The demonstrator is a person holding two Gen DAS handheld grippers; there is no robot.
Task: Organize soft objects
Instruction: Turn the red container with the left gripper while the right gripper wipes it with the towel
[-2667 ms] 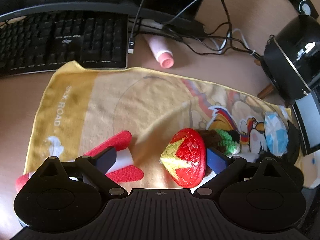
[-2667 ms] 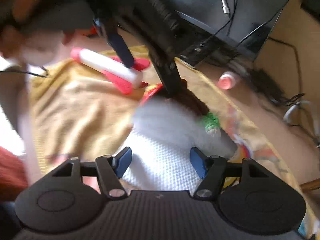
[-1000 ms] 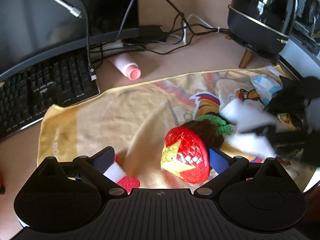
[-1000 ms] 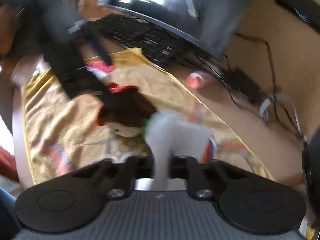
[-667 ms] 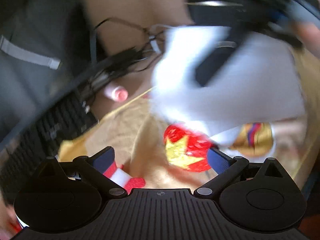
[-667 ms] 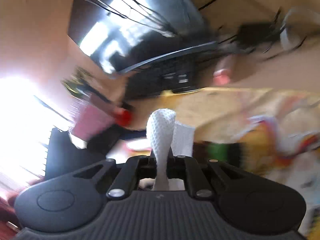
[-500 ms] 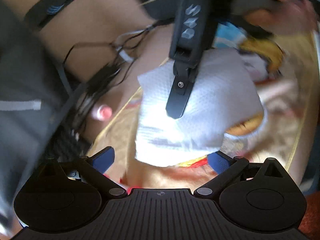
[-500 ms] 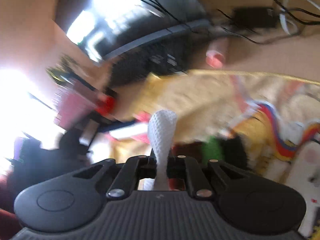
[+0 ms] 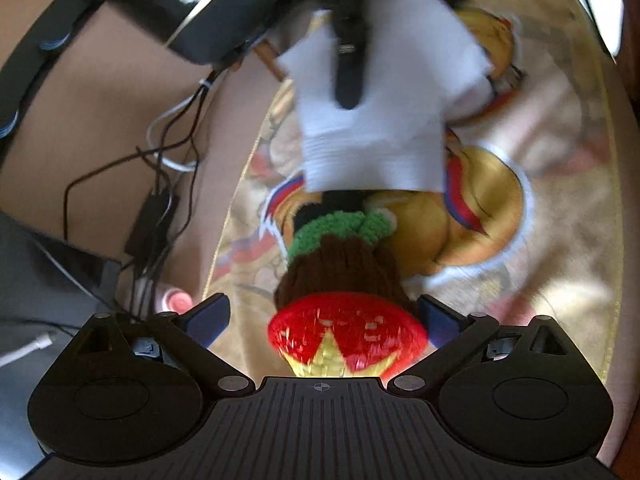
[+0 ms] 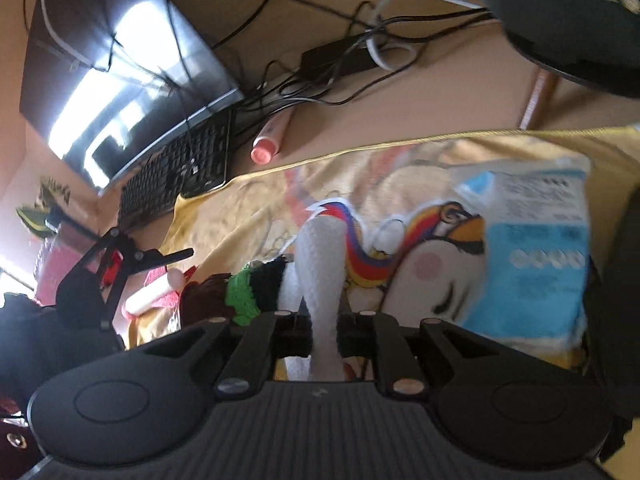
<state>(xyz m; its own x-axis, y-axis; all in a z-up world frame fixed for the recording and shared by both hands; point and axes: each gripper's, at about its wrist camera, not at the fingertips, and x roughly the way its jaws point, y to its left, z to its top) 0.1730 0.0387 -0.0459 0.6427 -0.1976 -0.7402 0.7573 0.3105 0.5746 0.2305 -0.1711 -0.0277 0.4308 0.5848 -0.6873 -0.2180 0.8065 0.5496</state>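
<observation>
Left wrist view: the left gripper (image 9: 322, 318) is seen wide apart and closing around a knitted doll (image 9: 340, 268) lying on the yellow towel (image 9: 560, 208), its red hat (image 9: 346, 334) between the blue pads, with no firm press shown.

Right wrist view: a white cloth (image 10: 322, 276) is pinched in the right gripper (image 10: 324, 326), whose jaws are easing open, above the towel beside a blue packet (image 10: 532, 248).

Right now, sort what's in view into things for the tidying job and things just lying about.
For the job:
white cloth, pinched in the right hand-held gripper, jaws opening
knitted doll
yellow towel

Lying about:
keyboard
cables
pink tube
blue packet
</observation>
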